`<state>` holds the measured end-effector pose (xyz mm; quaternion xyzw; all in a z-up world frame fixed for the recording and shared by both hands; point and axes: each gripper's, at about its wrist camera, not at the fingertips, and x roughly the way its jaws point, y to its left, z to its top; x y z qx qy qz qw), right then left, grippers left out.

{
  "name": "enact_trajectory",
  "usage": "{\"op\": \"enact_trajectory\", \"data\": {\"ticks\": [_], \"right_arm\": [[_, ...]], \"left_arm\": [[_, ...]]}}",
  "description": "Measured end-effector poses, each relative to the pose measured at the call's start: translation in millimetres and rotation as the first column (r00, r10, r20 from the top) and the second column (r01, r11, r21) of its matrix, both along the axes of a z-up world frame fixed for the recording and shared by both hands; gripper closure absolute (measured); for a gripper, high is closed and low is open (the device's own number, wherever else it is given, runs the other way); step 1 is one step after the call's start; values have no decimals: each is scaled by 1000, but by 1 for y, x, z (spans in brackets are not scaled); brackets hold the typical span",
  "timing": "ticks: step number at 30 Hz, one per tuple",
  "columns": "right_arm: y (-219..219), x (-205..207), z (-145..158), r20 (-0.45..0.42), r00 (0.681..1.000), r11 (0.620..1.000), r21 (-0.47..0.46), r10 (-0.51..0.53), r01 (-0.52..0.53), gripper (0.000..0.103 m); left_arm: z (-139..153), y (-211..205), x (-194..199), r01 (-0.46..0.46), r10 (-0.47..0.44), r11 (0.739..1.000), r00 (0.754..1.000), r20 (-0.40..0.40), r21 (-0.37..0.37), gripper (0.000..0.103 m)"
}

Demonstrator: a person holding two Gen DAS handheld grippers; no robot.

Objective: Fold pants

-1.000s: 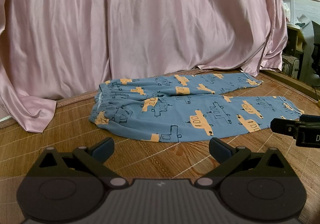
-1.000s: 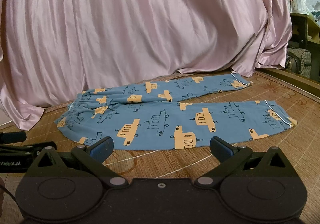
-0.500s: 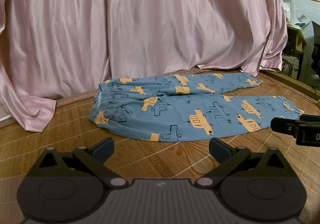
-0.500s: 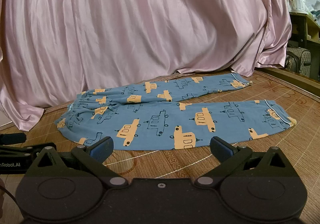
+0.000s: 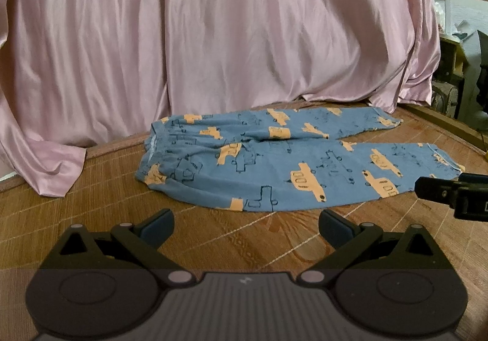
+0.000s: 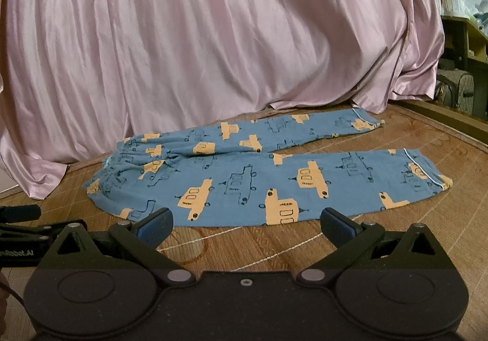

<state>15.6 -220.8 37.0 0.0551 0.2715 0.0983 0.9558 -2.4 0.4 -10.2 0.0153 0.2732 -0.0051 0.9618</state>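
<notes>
Blue pants [image 5: 292, 164] lie flat on woven mat [image 5: 231, 237].

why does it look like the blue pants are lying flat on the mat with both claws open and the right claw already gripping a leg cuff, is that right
Not quite. The right claw grips nothing: in the right wrist view it is open short of the pants, touching no cuff. The rest holds: pants flat on the mat, left claw open.

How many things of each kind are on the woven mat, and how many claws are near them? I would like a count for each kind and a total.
Blue pants with a vehicle print: 1
Pink satin sheet: 1
Claws: 2, left claw and right claw, both open and empty
Total: 4
</notes>
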Motion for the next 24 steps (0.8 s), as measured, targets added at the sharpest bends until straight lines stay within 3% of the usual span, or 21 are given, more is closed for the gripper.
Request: {"op": "enact_trajectory", "data": {"ticks": [4, 7, 13, 16, 19, 22, 24], "right_arm": [[-3, 8, 0, -49, 999, 1000, 14, -1, 1, 0], [-5, 28, 4, -111, 990, 996, 33, 92, -89, 0], [-5, 75, 43, -68, 962, 961, -58, 266, -270, 1], [-3, 104, 66, -22, 942, 939, -87, 333, -334, 1], [2, 139, 85, -23, 916, 911, -96, 401, -402, 1], [10, 182, 95, -53, 864, 858, -103, 500, -503, 1], [18, 211, 96, -64, 803, 795, -113, 593, -596, 1]], "left_arm": [[-5, -2, 8, 5, -4, 1000, 998, -63, 8, 0], [-2, 0, 22, 44, -45, 999, 991, -125, -12, 0], [44, 24, 78, 57, -68, 997, 972, -224, -56, 0], [66, 28, 109, -7, 26, 998, 956, -291, 65, 0], [80, 31, 133, 7, 63, 980, 937, -345, 199, 0], [92, 35, 152, 103, 15, 944, 937, -349, 315, 0], [96, 38, 166, 160, -19, 917, 933, -360, 366, 0]]}}
